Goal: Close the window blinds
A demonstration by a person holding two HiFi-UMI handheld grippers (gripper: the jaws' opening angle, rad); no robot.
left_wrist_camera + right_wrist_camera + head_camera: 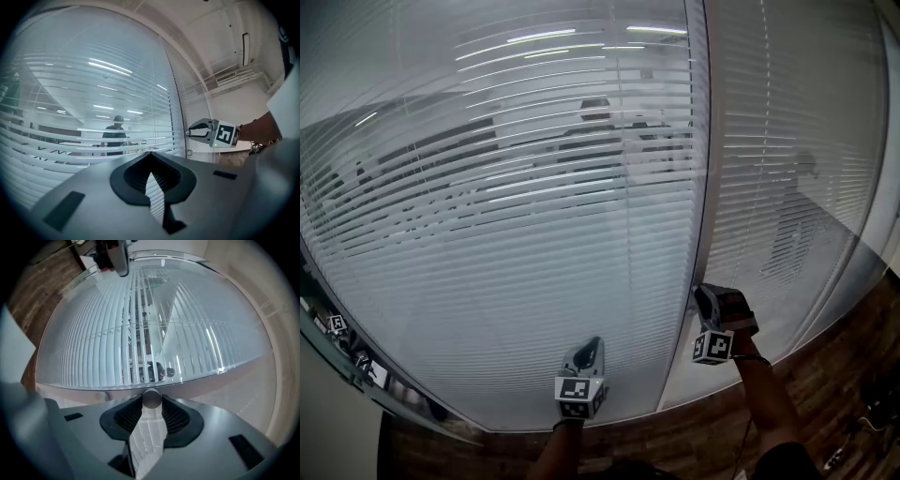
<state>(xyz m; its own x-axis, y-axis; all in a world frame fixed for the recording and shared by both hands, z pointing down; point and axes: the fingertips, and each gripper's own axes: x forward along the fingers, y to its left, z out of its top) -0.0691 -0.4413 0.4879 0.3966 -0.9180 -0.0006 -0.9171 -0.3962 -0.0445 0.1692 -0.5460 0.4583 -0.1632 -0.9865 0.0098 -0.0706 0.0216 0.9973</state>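
Observation:
White slatted blinds (534, 206) hang behind glass, their slats tilted partly open so the room behind shows through. A small grey round knob (151, 398) sticks out of the pale upright frame (705, 187) between two panes. My right gripper (705, 295) is shut on that knob, its ribbed pads (174, 416) pressing both sides. The same gripper (193, 132) shows in the left gripper view, tips against the frame. My left gripper (591, 349) hangs lower left before the glass, jaws shut on nothing; the blinds (84, 117) fill its view.
A second pane to the right has its own blinds (797, 169). Another small round knob (98, 397) sits on the frame beside the held one. Wooden flooring (825, 375) runs along the base of the glass. A person (115, 136) stands behind the glass.

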